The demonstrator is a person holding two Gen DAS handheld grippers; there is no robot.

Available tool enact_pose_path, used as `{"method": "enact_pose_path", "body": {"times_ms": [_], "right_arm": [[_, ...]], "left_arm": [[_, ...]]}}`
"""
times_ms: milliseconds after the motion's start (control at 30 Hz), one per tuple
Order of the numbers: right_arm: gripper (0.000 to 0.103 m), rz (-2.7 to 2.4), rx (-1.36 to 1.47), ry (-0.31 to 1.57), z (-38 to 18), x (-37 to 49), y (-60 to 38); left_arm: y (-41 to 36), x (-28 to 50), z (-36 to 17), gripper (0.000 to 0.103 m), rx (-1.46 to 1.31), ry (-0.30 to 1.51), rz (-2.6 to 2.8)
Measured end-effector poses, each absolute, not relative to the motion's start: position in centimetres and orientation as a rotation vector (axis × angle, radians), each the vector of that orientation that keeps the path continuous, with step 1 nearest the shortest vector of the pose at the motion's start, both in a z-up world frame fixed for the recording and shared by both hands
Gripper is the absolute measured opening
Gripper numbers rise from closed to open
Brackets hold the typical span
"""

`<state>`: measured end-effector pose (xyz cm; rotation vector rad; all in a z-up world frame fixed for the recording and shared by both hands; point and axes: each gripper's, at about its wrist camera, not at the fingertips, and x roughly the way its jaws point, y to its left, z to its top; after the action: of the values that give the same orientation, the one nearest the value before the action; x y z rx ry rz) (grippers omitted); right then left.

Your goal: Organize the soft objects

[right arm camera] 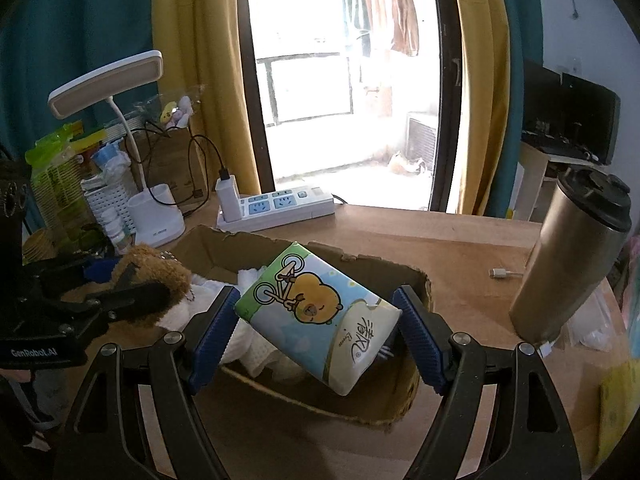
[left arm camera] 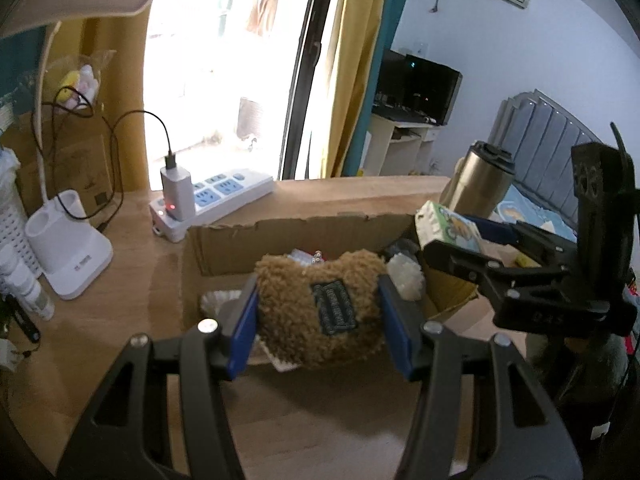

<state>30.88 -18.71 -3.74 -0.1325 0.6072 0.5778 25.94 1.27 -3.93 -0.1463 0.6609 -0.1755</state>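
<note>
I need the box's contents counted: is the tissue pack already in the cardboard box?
Not yet. The tissue pack hangs tilted over the cardboard box, gripped by the right gripper.

one plush pouch [left arm camera: 318, 312], one tissue pack [right arm camera: 316, 316], one box [right arm camera: 400, 396]

Fuzzy brown pouch [left arm camera: 320, 312] (dark patch facing out) squeezed between the left jaws, tissue pack [right arm camera: 318, 316] tilted between the right jaws, both above the cardboard box [right arm camera: 360, 396]

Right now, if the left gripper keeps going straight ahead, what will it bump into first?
Probably the far wall of the cardboard box. The left gripper holds the brown fuzzy pouch over the box and points at that wall, though depth is hard to judge.
</note>
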Motion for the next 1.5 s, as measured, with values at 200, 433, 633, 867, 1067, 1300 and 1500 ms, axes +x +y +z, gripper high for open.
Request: {"method": "enact_pose_path", "body": {"times_ms": [200, 433, 633, 867, 1067, 1300, 1500], "right_arm": [[0.081, 0.585, -0.131, 0.615, -4.5, 32.4, -18.0], [0.081, 0.597, -0.136, 0.635, -5.4, 33.9, -16.8], [0.081, 0.613, -0.154, 0.642, -5.8, 34.3, -15.4], [0.082, 0.608, -0.169, 0.653, -6.3, 34.6, -14.1], [0.083, 0.593, -0.165, 0.606, -5.4, 34.1, -14.2], [0.083, 0.592, -0.171, 0.575, -4.1, 32.6, -14.1], [0.083, 0.58, -0.182, 0.545, -2.6, 30.6, -14.3]], "left_arm": [[1.2, 28.1, -4.9, 0.058, -0.159, 0.681, -0.177], [2.3, 30.3, -5.7, 0.059, -0.183, 0.685, -0.147], [3.9, 31.1, -6.2, 0.065, -0.217, 0.686, -0.11], [5.4, 31.3, -6.9, 0.078, -0.209, 0.7, -0.051], [6.1, 30.6, -6.7, 0.088, -0.222, 0.677, -0.041], [6.1, 29.4, -5.6, 0.088, -0.221, 0.649, -0.052], [6.1, 27.4, -4.3, 0.088, -0.222, 0.622, -0.054]]}}
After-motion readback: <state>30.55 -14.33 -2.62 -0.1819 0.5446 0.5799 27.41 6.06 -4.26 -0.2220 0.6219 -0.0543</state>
